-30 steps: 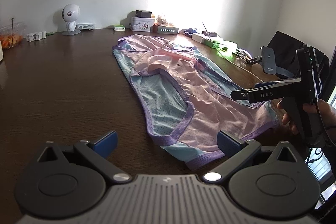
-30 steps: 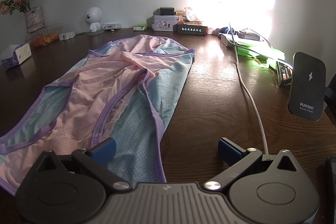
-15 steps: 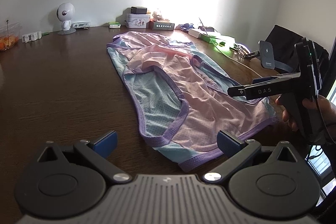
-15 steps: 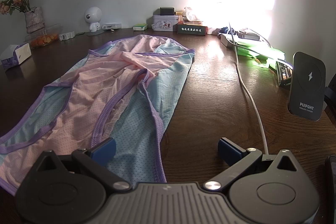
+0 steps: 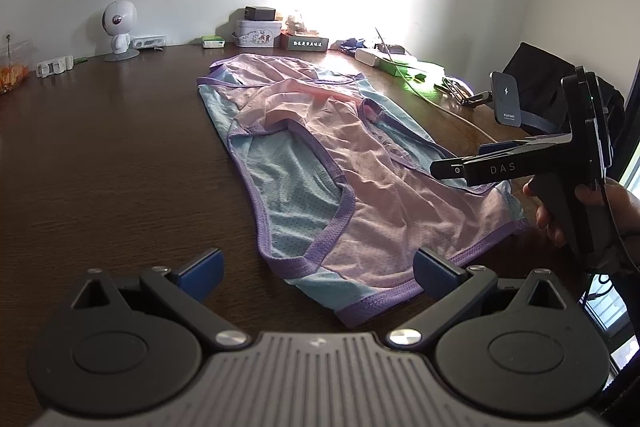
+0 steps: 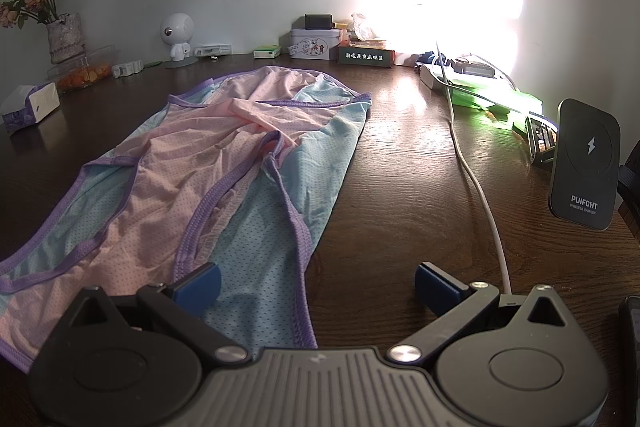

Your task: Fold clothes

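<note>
A pink and light-blue mesh garment with purple trim [image 5: 320,163] lies spread along the dark wooden table [image 5: 100,155]. My left gripper [image 5: 318,273] hovers open over the garment's near purple hem, nothing between its blue pads. In the left wrist view the right gripper [image 5: 452,167] is seen side-on, held by a hand [image 5: 600,211] above the garment's right edge. In the right wrist view the same garment [image 6: 208,187] stretches away to the left, and my right gripper [image 6: 316,283] stands open, its left pad [image 6: 198,283] over the blue panel, its right pad over bare table.
Along the back wall stand a white robot figure [image 5: 118,29], a tin box [image 5: 256,31], small boxes and a green item [image 6: 496,99]. A white cable [image 6: 476,183] runs down the table's right side beside a black wireless charger [image 6: 586,163]. A vase of flowers [image 6: 60,31] and a tissue box [image 6: 34,103] sit far left.
The left wrist view has shifted slightly, and the garment sits a bit left of where it was a second ago. The right gripper's view is unchanged. Both grippers stay open.
</note>
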{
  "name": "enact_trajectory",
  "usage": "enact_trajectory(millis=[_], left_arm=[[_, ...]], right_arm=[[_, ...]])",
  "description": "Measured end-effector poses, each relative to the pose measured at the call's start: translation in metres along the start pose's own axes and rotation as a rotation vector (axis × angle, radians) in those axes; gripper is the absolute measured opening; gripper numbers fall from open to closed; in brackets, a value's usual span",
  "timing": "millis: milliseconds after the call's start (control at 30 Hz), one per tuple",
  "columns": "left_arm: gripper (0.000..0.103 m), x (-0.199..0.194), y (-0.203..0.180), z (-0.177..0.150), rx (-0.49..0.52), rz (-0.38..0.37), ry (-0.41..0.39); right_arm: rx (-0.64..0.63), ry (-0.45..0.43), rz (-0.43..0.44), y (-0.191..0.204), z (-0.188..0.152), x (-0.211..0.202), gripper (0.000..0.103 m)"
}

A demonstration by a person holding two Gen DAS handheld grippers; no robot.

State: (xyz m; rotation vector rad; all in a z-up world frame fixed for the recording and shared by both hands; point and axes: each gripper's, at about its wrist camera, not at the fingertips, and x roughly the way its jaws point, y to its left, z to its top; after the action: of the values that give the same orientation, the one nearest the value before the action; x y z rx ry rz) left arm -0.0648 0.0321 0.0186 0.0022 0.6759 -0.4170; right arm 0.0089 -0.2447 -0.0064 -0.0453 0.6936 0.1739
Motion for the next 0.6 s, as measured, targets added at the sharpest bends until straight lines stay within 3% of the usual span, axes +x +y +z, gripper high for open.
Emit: enact_trajectory(millis=[600], left_arm=[[0.103,-0.0020,0.0030,-0.0009,-0.003,0.003,-0.011]], right_arm=[[0.000,0.000,0.000,0.0001,-0.0001,-0.0002,0.103]])
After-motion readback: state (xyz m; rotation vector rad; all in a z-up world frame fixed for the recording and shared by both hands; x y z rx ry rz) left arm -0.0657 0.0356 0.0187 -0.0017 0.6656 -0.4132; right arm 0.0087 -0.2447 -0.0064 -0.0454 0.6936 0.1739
